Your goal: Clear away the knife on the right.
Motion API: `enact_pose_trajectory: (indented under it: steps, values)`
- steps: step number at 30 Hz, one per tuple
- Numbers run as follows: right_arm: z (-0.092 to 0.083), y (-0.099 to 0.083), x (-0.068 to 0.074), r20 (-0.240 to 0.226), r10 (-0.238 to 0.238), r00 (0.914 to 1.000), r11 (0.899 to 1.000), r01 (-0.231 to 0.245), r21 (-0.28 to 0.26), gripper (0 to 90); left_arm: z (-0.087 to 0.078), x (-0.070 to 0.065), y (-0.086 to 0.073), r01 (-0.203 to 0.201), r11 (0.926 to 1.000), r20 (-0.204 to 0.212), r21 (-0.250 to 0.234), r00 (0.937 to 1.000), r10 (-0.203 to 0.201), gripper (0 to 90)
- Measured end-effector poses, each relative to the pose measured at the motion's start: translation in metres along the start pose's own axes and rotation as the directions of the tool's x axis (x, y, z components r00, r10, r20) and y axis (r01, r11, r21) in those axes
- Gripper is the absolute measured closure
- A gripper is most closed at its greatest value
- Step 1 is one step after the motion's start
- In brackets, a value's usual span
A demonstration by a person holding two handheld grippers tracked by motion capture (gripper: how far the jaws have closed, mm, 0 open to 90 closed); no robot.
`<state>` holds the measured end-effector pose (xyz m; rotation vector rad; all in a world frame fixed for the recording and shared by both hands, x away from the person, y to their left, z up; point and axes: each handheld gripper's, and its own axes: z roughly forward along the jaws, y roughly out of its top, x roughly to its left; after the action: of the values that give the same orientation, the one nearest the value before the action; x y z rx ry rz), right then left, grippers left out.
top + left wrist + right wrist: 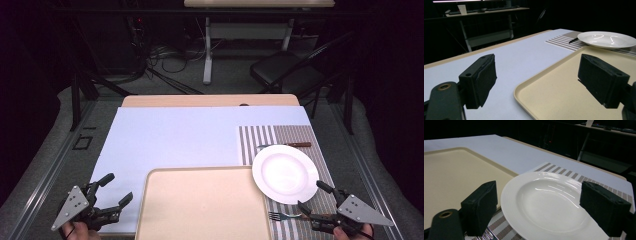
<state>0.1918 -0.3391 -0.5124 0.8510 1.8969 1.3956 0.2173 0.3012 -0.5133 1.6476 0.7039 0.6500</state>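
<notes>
Grippers first: your left gripper [114,189] sits at the near left corner of the table, jaws spread wide with nothing between them, just beside the left rim of the beige tray [150,200]. In the left gripper view its jaws straddle that tray's near corner [524,95], one jaw over the pale blue mat [519,57], the other over the tray. Your right gripper [311,196] is at the near right corner, jaws likewise wide apart and gripping nothing. A fork [282,216] lies on the striped placemat [280,135] just left of it, tines toward the tray; whether the lower jaw touches the fork you cannot tell from the high view.

Beyond the right gripper the white plate [285,173] rests on the placemat, its left edge just reaching the tray's far right corner. In the right gripper view the plate [549,205] lies ahead between the spread jaws, untouched and empty.

Past the plate a knife [292,145] with a brown handle lies across the placemat, its blade partly hidden by the plate's far rim. The blue mat [175,135] covers the rest of the table.
</notes>
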Motion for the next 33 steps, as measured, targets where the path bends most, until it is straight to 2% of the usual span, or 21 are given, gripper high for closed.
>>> enact_pose_trajectory:
  steps: [9, 23, 33]
  values:
    - [0.0003, 0.0005, -0.0008, 0.015, -0.007, 0.9999, 1.0, 0.007, 0.008, 14.3, -0.0011, 0.0004, -0.0003, -0.002, 1.0, -0.004, 0.001, 1.0, 0.002, 15.4]
    - [-0.0027, -0.0009, -0.0059, 0.04, 0.006, 0.9992, 1.0, -0.007, 0.016, 14.3, -0.0011, 0.0008, -0.0006, 0.002, 1.0, -0.007, 0.005, 1.0, -0.002, 15.4]
    - [-0.0023, -0.0023, -0.0069, 0.041, 0.012, 0.9991, 1.0, -0.013, 0.02, 14.3, -0.0009, 0.0016, -0.0012, 0.009, 0.9999, -0.009, 0.007, 0.9999, -0.009, 15.4]
